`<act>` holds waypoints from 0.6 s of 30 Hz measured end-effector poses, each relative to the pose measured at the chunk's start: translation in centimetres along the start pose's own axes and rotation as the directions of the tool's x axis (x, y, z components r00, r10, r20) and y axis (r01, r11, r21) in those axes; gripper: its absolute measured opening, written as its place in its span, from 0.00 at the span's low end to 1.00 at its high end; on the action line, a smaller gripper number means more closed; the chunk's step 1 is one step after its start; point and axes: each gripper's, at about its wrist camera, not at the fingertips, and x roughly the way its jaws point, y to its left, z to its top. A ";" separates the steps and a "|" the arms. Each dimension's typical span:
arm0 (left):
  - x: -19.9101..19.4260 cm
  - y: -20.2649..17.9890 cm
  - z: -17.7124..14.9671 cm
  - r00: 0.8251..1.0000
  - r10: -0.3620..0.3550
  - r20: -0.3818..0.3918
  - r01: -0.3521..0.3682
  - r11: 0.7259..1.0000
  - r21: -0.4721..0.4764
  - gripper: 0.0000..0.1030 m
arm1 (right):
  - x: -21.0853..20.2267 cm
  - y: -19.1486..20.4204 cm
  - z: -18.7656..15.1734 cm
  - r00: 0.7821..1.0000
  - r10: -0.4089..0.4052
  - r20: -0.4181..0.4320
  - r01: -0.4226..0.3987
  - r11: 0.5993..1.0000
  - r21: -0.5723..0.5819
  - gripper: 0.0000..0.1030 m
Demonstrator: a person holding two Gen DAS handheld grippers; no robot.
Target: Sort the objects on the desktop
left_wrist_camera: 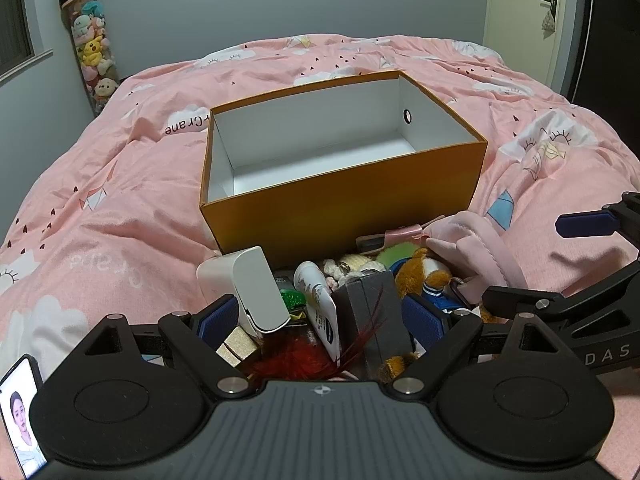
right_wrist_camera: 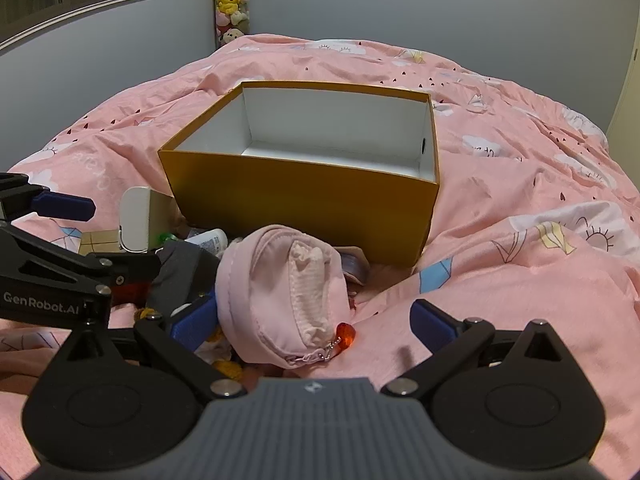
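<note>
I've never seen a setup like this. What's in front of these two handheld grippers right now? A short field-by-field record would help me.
Setting: pink bedspread on a bed
Container: orange box, open top, white inside, nothing visible in it
Pile: clutter on the near side of the box
Items seen: white case, lotion tube, grey box, plush toy, pink pouch with a red charm
Left gripper: open, over the pile
Right gripper: open, around the pink pouch, not closed
Sorting progress: nothing boxed yet
</note>
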 end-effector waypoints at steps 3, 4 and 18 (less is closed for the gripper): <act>0.0 0.0 0.0 1.000 0.001 0.001 -0.001 1.000 0.000 1.00 | 0.0 0.0 0.0 1.000 0.000 0.000 0.000 1.000 0.000 0.99; 0.0 0.0 0.0 1.000 0.001 0.001 -0.001 1.000 0.001 1.00 | 0.0 0.0 0.0 1.000 0.000 0.000 0.000 1.000 0.000 0.99; 0.0 -0.1 -0.1 1.000 -0.003 0.004 0.003 1.000 0.000 1.00 | -0.1 0.2 -0.2 1.000 0.004 0.004 -0.004 1.000 -0.003 0.99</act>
